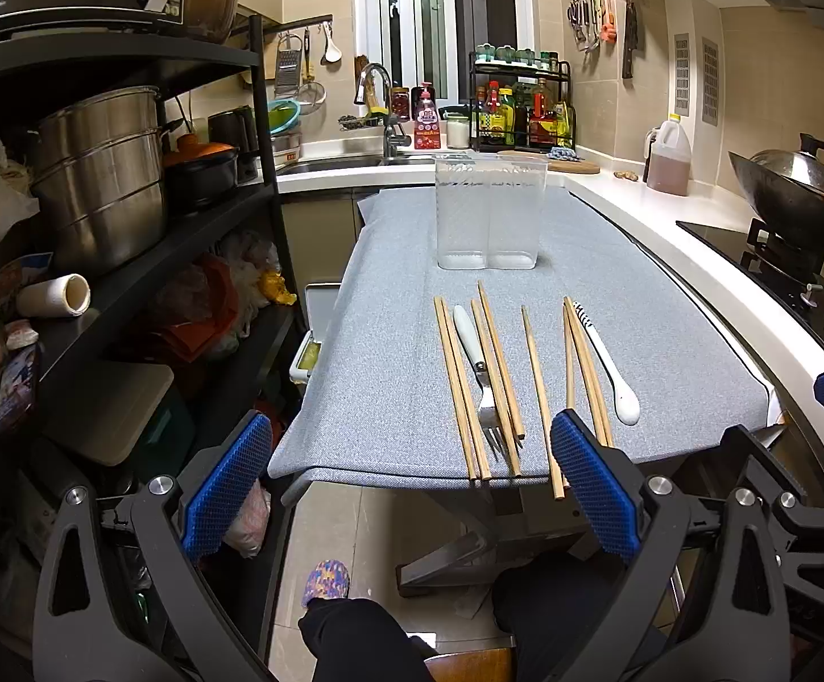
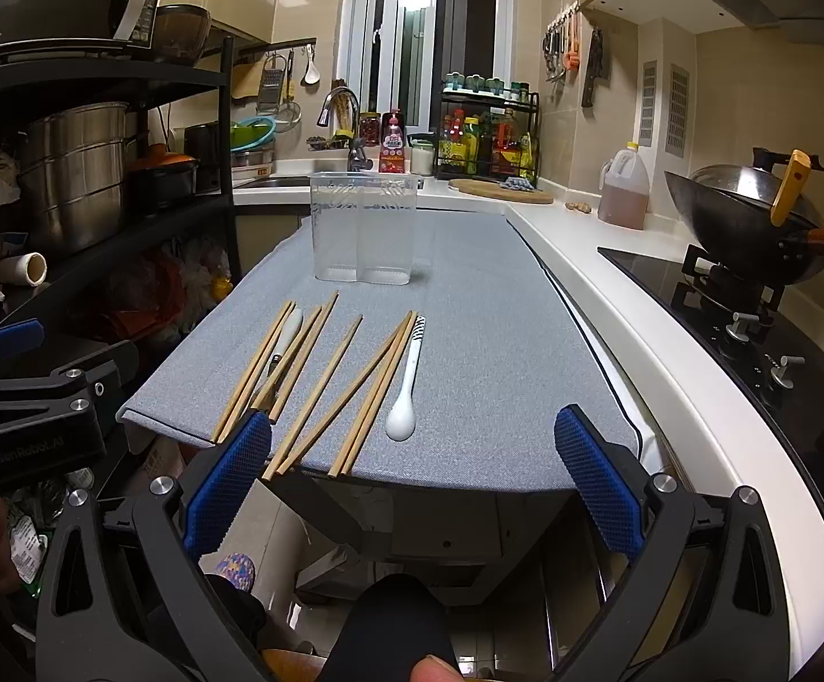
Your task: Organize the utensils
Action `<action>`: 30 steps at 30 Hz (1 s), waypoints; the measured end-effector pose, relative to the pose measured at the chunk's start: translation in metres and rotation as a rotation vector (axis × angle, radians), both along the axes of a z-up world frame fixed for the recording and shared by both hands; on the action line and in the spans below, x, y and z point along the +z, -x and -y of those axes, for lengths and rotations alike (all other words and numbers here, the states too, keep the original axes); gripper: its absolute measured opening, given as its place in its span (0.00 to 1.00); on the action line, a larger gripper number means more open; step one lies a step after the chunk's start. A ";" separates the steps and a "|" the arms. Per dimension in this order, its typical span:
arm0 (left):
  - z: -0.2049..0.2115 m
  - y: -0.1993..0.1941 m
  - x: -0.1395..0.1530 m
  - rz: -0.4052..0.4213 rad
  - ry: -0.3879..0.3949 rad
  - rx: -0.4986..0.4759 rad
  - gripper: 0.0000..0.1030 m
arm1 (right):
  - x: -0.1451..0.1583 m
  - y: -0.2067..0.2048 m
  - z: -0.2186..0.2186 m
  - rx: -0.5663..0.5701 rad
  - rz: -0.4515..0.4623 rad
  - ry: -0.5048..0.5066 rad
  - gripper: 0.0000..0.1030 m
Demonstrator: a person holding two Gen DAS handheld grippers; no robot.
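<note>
Several wooden chopsticks lie side by side near the front edge of a grey cloth-covered table. Among them rests a fork with a white handle, and to their right a white spoon with a striped handle end. A clear two-compartment holder stands upright and empty further back. My left gripper hovers open before the table's front edge. Equally wide open, my right gripper hangs before the same edge, to the right of the left one.
A black shelf rack with steel pots stands left of the table. A white counter runs along the right, with a stove and wok. A person's knees and a slipper show below.
</note>
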State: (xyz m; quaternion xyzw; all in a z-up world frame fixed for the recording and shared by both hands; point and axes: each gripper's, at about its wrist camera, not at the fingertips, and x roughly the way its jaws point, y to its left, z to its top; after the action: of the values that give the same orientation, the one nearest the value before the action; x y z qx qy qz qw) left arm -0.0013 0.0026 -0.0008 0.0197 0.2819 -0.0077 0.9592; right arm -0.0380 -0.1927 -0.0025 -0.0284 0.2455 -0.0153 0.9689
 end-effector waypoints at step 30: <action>0.001 0.000 0.000 0.001 -0.003 0.002 0.93 | 0.001 0.002 0.001 0.000 0.004 0.003 0.95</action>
State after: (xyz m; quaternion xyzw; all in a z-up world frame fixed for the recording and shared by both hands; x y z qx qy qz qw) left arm -0.0016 0.0017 -0.0008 0.0207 0.2816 -0.0063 0.9593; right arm -0.0404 -0.1934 -0.0011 -0.0296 0.2437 -0.0159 0.9693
